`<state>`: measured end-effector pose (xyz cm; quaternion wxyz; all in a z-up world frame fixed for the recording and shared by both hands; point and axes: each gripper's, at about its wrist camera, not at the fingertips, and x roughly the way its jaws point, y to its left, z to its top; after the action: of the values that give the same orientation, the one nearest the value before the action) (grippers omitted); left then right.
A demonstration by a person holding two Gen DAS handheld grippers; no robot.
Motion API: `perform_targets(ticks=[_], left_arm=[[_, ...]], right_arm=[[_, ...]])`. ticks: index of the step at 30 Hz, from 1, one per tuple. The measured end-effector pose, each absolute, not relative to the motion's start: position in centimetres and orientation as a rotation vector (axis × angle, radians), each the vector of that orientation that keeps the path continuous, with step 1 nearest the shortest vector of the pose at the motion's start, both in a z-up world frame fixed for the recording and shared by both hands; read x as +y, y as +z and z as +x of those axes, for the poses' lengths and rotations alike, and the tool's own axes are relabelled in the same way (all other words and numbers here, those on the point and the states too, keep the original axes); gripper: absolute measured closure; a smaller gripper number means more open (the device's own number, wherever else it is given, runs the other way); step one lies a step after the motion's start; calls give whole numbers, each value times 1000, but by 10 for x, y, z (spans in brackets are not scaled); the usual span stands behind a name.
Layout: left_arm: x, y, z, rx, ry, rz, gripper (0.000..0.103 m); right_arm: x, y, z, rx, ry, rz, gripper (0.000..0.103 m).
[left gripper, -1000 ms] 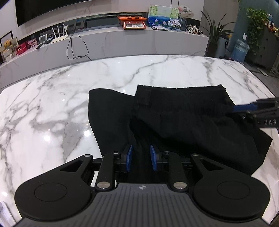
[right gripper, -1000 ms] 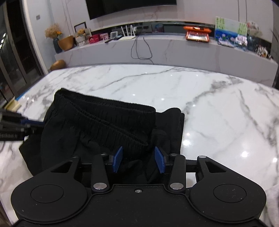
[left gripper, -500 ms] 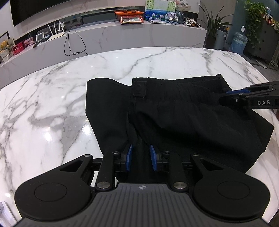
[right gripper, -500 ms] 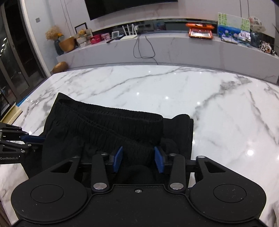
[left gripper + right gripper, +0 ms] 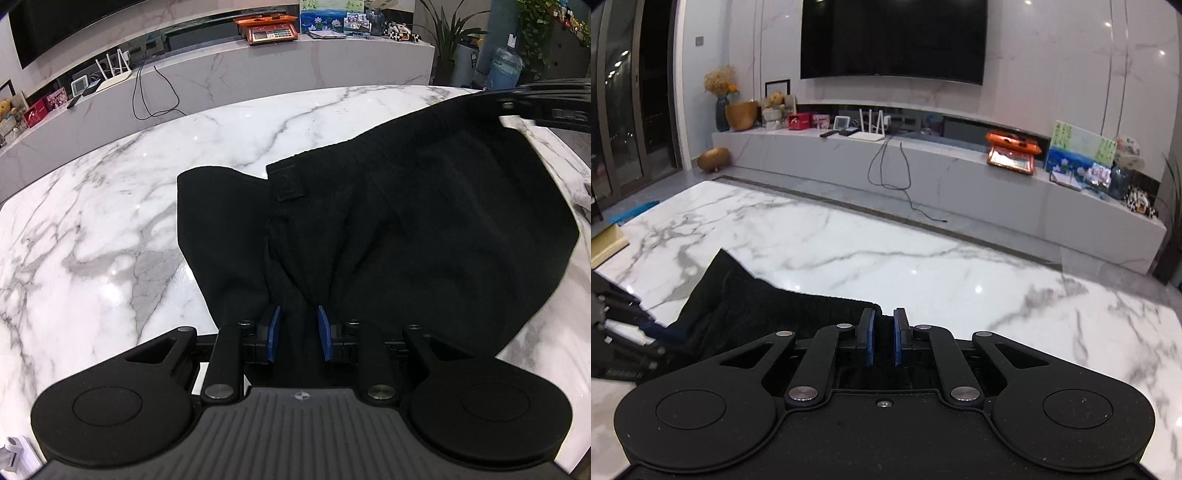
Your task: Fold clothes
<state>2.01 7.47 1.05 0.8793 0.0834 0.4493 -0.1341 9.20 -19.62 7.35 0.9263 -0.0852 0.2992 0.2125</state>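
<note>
Closing on the waistband edge of the black shorts (image 5: 768, 314) low in frame, the right gripper (image 5: 883, 341) begins a fold, while the left gripper (image 5: 296, 334), clamped on bunched cloth, should anchor as the lifted edge next carries across.

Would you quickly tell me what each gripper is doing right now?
Left gripper: shut on the black shorts.
Right gripper: jaws closing, pinching the shorts' edge.

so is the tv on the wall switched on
No, the tv in the right wrist view shows only a dark, blank screen above the long marble console.
</note>
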Motion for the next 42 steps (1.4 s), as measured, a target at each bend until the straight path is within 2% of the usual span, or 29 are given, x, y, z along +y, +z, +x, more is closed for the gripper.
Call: perform_targets(ticks=[8, 11, 17, 18, 19, 22, 26, 30, 36, 42], left_arm=[[73, 7, 23, 934, -276, 177, 82], [74, 8, 24, 927, -269, 165, 81], [79, 16, 24, 871, -248, 134, 81], [80, 19, 24, 857, -243, 126, 77], [81, 20, 24, 847, -239, 120, 69], [83, 24, 24, 817, -229, 104, 53], [86, 28, 25, 803, -207, 60, 40], [97, 24, 31, 851, -147, -18, 38], [121, 7, 38, 957, -96, -167, 38], [125, 0, 38, 960, -117, -207, 37]], right_arm=[[-194, 33, 122, 703, 408, -142, 94], [-193, 26, 123, 713, 401, -147, 86], [-195, 18, 123, 723, 377, -129, 79], [-196, 20, 122, 723, 373, -120, 78], [-198, 23, 122, 725, 371, -107, 77], [-205, 30, 117, 738, 365, -67, 66], [-216, 36, 104, 757, 345, -8, 59], [-221, 35, 91, 796, 313, 19, 54], [-242, 24, 84, 843, 247, 51, 52], [-262, 9, 90, 907, 269, 196, 50]])
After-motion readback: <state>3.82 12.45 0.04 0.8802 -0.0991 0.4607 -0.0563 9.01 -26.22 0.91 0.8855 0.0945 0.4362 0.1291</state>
